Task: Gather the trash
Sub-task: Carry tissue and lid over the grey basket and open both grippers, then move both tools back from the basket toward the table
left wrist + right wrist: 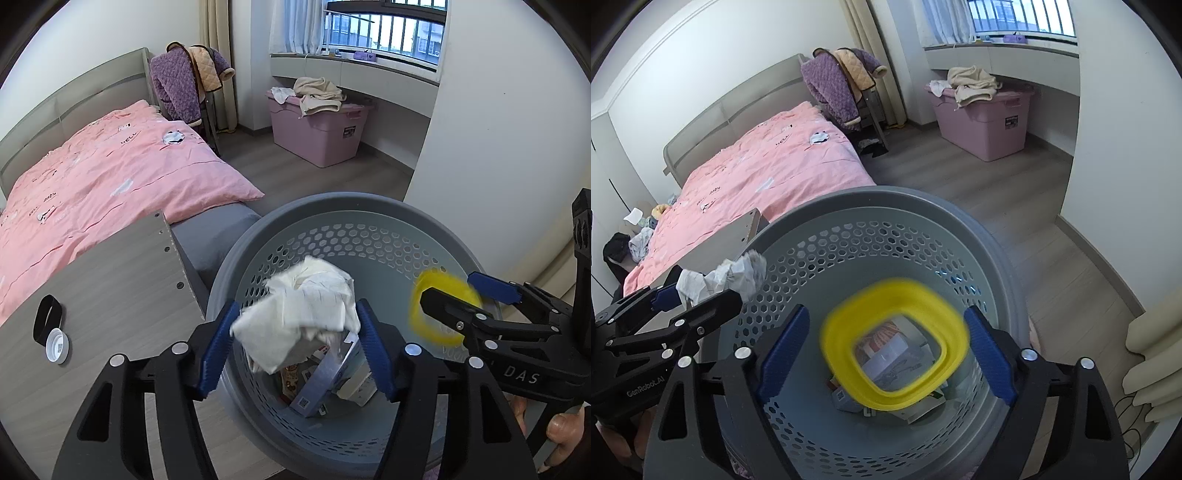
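Observation:
A grey perforated trash basket [354,210] stands on the floor by the bed; it also fills the right wrist view [886,201]. My left gripper [299,343] is open over it, and a crumpled white paper wad [306,310] hangs between its jaws, blurred; the wad shows in the right wrist view [724,277]. My right gripper [886,354] is open over the basket, and a blurred yellow ring [897,343] sits between its jaws without touching the pads; it shows in the left wrist view [443,306]. Cartons and wrappers [325,380] lie in the basket.
A grey bedside board [103,291] at left carries a black ring [46,319] and a white cap [57,345]. A bed with a pink quilt [103,173] lies behind. A pink storage box [321,129] with clothes stands under the window. A wall corner [480,147] is at right.

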Available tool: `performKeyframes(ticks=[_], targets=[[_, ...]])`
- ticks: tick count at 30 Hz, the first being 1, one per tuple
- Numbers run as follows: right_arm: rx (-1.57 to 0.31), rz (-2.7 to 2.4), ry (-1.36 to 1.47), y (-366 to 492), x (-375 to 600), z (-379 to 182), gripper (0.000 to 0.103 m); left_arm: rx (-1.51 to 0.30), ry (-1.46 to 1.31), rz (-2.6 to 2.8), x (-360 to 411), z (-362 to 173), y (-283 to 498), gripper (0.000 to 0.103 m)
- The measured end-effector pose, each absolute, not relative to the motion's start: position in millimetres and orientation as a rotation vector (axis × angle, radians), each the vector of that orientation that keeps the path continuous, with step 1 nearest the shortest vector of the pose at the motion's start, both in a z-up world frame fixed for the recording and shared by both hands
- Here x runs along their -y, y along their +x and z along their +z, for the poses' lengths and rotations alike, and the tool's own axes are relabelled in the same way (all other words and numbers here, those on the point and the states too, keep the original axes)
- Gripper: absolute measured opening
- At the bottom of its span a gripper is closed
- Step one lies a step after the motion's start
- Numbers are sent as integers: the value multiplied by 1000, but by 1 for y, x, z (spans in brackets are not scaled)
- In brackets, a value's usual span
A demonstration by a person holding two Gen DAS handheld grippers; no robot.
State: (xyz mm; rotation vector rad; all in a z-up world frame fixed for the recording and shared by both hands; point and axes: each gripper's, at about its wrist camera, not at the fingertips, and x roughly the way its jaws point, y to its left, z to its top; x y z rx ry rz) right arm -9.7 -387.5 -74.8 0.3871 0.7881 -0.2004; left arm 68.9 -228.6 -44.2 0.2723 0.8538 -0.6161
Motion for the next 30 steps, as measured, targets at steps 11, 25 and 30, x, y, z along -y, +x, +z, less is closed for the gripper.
performKeyframes(ticks=[11, 25, 30], targets=[[-778, -209, 396, -14, 392, -74, 87, -842, 272, -595, 223, -42, 64, 67], [-774, -199, 392, -17, 388, -73, 87, -831, 264, -589, 217, -36, 58, 67], [-766, -191, 388, -21, 384, -68, 87, -826, 258, -582, 211, -32, 55, 67]])
